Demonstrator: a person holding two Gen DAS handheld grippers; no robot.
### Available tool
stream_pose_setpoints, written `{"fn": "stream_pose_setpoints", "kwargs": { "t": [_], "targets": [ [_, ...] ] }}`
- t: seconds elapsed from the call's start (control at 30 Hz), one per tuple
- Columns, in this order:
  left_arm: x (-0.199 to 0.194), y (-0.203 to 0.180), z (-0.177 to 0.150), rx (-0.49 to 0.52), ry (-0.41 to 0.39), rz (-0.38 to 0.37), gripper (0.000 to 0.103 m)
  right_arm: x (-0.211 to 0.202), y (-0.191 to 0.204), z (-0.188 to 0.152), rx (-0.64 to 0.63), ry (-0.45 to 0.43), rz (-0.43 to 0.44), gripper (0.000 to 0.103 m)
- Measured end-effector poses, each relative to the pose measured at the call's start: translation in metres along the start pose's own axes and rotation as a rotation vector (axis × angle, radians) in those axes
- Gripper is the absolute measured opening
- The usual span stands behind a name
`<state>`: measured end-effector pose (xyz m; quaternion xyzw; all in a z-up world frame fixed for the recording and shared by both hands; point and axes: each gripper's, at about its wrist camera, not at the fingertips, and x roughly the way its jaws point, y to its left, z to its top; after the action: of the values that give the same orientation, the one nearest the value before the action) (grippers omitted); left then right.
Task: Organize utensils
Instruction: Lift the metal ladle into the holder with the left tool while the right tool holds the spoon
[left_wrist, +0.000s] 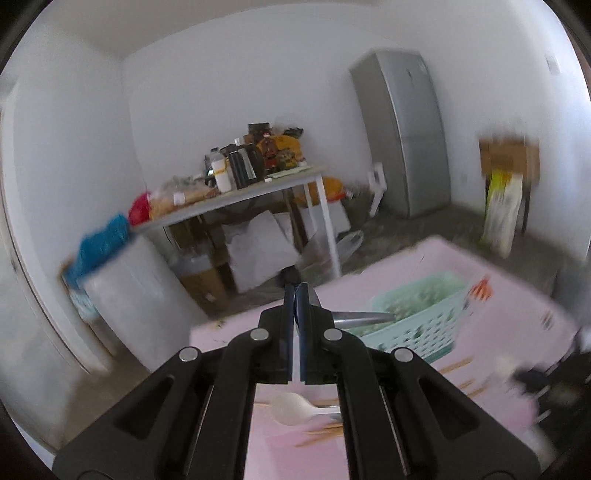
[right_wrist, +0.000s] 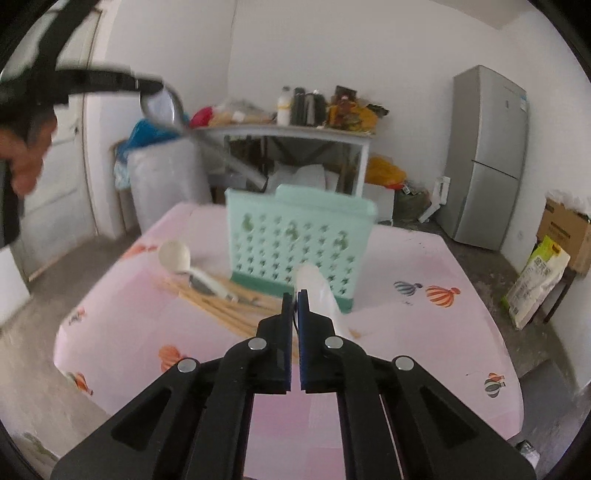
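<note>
A mint green perforated utensil basket (right_wrist: 295, 240) stands on the pink table (right_wrist: 424, 332); it also shows in the left wrist view (left_wrist: 421, 317). My left gripper (left_wrist: 295, 295) is shut on a metal ladle (left_wrist: 362, 316), held high; the ladle's bowl (right_wrist: 162, 107) shows at the upper left of the right wrist view, its handle reaching toward the basket. My right gripper (right_wrist: 294, 299) is shut on a white plastic utensil (right_wrist: 321, 291) in front of the basket. A white spoon (right_wrist: 177, 254) and wooden chopsticks (right_wrist: 229, 310) lie left of the basket.
A cluttered grey table (right_wrist: 288, 129) stands behind, with a white bin (right_wrist: 166, 177) left of it. A silver fridge (right_wrist: 487, 158) stands at the right. A cardboard box (right_wrist: 565, 229) and a bag (right_wrist: 535, 280) sit on the floor at the right.
</note>
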<state>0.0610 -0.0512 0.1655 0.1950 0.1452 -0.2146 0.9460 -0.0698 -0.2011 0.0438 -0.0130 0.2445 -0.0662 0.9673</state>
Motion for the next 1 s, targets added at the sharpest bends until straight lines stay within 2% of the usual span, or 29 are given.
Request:
{"fn": "stream_pose_setpoints", "kwargs": {
  "t": [0.1,0.2,0.33,0.47,0.53,0.63,0.8,0.9,1.0],
  "targets": [
    [0.017,-0.018,0.009,0.116,0.021,0.049,0.000,-0.002,-0.011,0.002,0.037,-0.018,-0.001,0.003],
    [0.029,-0.034,0.013,0.197,0.051,0.064,0.001,-0.005,-0.023,0.003,0.070,-0.022,0.010,0.003],
    [0.046,-0.048,0.021,0.221,0.102,0.031,0.001,-0.004,-0.032,0.004,0.104,-0.030,0.023,0.003],
    [0.060,-0.045,0.024,0.106,0.134,-0.049,0.008,-0.005,-0.041,0.005,0.137,-0.037,0.027,0.003],
    [0.062,-0.041,0.022,0.050,0.131,-0.064,0.015,-0.007,-0.047,0.004,0.158,-0.040,0.028,0.003],
    [0.063,-0.029,0.016,-0.065,0.127,-0.096,0.019,-0.009,-0.054,0.005,0.184,-0.042,0.034,0.003],
    [0.058,-0.005,-0.015,-0.269,0.146,-0.136,0.024,-0.013,-0.072,0.013,0.258,-0.061,0.083,0.003],
    [0.057,-0.002,-0.046,-0.338,0.184,-0.157,0.029,-0.016,-0.088,0.025,0.318,-0.093,0.137,0.003],
    [0.057,-0.004,-0.075,-0.381,0.230,-0.184,0.031,-0.020,-0.112,0.047,0.388,-0.163,0.213,0.003]
  ]
}}
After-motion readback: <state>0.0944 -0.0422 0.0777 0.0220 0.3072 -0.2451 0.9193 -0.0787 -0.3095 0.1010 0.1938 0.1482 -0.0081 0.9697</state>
